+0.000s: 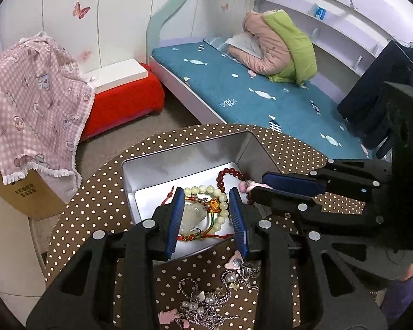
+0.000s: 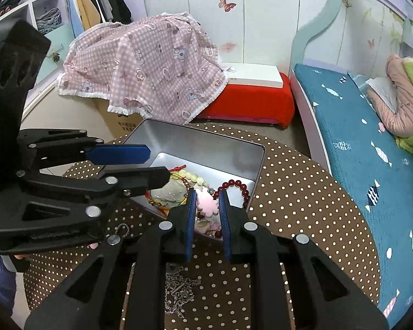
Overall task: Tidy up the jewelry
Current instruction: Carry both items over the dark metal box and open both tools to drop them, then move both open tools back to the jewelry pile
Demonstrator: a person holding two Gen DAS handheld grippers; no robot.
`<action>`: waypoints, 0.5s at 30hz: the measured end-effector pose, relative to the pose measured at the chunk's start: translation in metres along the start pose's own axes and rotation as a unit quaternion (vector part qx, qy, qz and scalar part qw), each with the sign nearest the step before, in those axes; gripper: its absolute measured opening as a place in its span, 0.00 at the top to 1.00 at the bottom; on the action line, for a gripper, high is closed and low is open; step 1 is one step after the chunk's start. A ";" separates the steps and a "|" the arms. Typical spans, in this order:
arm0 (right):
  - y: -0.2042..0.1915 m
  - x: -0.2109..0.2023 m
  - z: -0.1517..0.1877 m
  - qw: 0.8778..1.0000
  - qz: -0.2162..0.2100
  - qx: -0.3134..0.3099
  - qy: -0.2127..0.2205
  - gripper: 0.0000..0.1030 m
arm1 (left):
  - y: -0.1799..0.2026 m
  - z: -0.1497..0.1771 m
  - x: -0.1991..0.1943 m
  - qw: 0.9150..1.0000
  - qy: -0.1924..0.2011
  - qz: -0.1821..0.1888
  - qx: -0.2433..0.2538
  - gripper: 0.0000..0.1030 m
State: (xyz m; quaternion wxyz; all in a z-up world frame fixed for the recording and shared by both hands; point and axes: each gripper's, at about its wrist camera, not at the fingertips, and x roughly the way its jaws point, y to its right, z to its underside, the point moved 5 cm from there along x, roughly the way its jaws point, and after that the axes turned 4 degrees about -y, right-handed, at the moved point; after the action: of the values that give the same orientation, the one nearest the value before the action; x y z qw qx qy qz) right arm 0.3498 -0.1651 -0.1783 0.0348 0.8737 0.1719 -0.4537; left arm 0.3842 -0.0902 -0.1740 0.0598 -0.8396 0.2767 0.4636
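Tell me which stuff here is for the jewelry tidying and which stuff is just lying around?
For the job:
- silver tin
- red bead bracelet in it
- pale bead bracelet in it
- pink flower charm between the right gripper's pads
- chain pile on the table

Just lying about:
- pink checked cloth
- red stool
- cardboard box
- folded quilt

Printed characters on the cardboard box (image 1: 24,192) — seemingly Chinese, too blurred to read

Chain pile (image 1: 206,302) cut off below.
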 end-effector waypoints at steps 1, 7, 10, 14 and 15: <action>0.000 -0.001 0.000 1.000 -0.002 0.002 0.002 0.84 | -0.001 0.000 -0.003 1.000 0.003 0.002 0.000 0.66; 0.001 -0.015 0.005 1.000 -0.010 0.009 0.015 0.76 | -0.010 0.008 -0.038 0.999 0.037 0.000 0.002 0.53; 0.000 -0.028 0.010 1.000 -0.009 0.007 0.029 0.69 | -0.018 0.021 -0.059 0.998 0.060 -0.017 0.010 0.40; -0.005 -0.043 0.025 0.999 -0.005 0.001 0.042 0.62 | -0.034 0.056 -0.074 0.997 0.061 -0.031 0.025 0.35; -0.007 -0.045 0.030 0.999 -0.004 0.000 0.044 0.61 | -0.037 0.067 -0.073 0.997 0.056 -0.040 0.031 0.35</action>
State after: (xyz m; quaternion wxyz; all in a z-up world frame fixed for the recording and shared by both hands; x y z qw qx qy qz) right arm 0.3003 -0.1772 -0.1587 0.0256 0.8920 0.1768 -0.4153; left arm 0.3230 -0.0050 -0.1584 0.0888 -0.8724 0.2606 0.4039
